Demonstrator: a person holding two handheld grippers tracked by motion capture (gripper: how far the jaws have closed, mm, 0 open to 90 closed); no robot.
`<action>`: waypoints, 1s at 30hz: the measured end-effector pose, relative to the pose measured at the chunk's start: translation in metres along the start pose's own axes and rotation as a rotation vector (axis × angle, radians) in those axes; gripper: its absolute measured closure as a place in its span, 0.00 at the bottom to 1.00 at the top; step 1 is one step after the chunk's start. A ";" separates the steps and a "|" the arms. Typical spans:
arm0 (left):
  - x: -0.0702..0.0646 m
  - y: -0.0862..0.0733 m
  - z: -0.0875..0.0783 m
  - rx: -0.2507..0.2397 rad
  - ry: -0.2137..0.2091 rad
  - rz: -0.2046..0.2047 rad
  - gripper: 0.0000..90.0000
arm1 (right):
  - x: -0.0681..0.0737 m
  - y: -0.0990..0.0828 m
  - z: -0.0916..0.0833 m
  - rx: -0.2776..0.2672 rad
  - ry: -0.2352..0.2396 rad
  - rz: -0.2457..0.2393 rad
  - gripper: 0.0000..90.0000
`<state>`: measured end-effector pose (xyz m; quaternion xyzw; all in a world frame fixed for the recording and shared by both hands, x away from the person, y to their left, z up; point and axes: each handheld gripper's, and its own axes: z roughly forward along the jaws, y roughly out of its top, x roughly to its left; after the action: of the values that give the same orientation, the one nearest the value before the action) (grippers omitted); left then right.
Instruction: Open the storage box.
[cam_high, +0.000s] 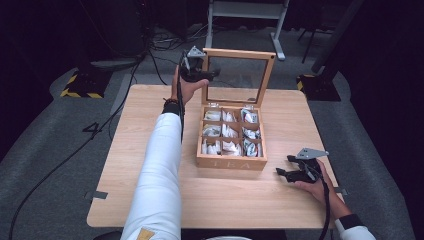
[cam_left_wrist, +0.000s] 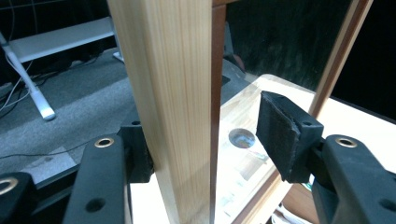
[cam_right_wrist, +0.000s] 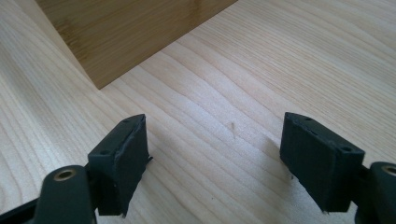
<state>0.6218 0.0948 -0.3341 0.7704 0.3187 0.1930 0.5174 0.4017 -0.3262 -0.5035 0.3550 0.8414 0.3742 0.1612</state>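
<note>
high view | my left gripper upper centre, jaws spread astride the raised lid frame, one pad clear | tea box mid-frame | my right gripper lower right, jaws spread, empty

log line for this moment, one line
lid: upright, open | left gripper: jaws astride lid frame, one pad clear | right gripper: open, on table | tea box: full

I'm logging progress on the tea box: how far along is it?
Done: the tea box is open, its glass lid standing upright. In hand: the left gripper straddles the lid's side frame, one pad clear of the wood, so it looks to be letting go. The right gripper rests open on the table. Left: the tea bags lie untouched in their compartments.
</note>
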 end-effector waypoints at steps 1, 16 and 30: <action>0.001 0.000 0.001 0.000 0.003 0.002 0.47 | 0.000 0.000 0.000 -0.002 0.002 0.001 0.26; 0.014 -0.023 0.016 0.147 0.082 -0.025 0.55 | -0.002 0.000 0.000 -0.005 -0.013 0.023 0.27; -0.007 -0.035 -0.028 0.175 0.079 0.037 0.47 | -0.003 -0.001 -0.001 -0.002 -0.014 0.015 0.27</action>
<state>0.5889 0.1173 -0.3551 0.8102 0.3401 0.2041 0.4316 0.4023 -0.3293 -0.5036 0.3637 0.8371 0.3740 0.1645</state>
